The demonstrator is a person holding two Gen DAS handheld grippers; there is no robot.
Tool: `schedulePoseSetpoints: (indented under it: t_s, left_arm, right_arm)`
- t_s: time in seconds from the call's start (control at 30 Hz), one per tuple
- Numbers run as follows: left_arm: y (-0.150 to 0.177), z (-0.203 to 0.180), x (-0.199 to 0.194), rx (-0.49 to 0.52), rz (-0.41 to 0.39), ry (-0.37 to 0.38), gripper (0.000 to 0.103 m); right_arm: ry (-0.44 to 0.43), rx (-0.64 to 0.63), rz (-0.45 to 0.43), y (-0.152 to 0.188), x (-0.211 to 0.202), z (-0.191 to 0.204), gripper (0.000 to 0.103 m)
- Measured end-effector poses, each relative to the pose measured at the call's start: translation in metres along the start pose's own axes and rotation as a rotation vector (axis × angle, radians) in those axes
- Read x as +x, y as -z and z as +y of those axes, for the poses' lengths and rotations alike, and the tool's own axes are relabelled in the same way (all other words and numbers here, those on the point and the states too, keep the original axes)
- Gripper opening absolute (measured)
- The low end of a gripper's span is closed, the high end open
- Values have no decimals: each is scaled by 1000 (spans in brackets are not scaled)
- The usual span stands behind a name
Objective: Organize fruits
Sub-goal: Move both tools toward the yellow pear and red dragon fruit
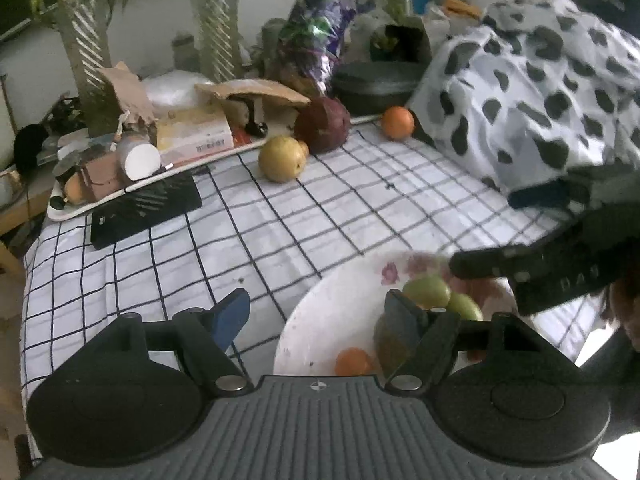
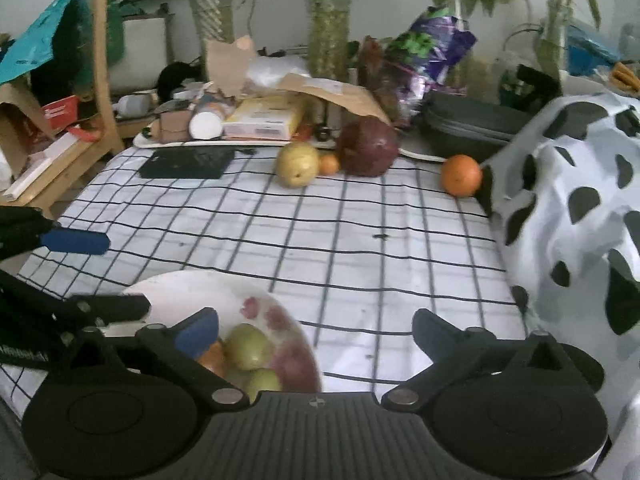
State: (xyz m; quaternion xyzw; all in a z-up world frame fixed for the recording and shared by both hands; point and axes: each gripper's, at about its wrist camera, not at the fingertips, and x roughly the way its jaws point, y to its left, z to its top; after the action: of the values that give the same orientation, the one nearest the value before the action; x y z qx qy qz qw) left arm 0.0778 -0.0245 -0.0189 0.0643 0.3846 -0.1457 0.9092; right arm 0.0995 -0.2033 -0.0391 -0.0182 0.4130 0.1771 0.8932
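A white flowered plate sits near me on the checked cloth. It holds two green fruits and a small orange one. My left gripper is open and empty over the plate's left rim. My right gripper is open and empty just right of the plate. At the far side of the cloth lie a yellow pear, a dark red round fruit, an orange and a small orange fruit.
A cluttered white tray with boxes and a cup lines the back edge. A black flat object lies on the cloth. A spotted cloth bulks up on the right. Plants stand behind.
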Motion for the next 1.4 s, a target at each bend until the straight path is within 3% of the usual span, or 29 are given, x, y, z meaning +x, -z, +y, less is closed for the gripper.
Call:
schedulePoseSetpoints:
  t_s: [0.3, 0.73, 1.23, 1.4]
  left_arm:
    - [-17, -6, 9, -13, -37, -8, 73]
    - [-38, -8, 39, 71, -36, -18, 73]
    - [-72, 22, 84, 97, -52, -51, 73]
    - [-79, 24, 96, 134, -107, -48, 73]
  right_arm:
    - [50, 33, -8, 2, 1, -18, 103]
    - [87, 66, -19, -17, 21, -32, 103]
    - [119, 20, 5, -53, 74, -42, 103]
    - [130, 20, 6, -67, 93, -46, 103]
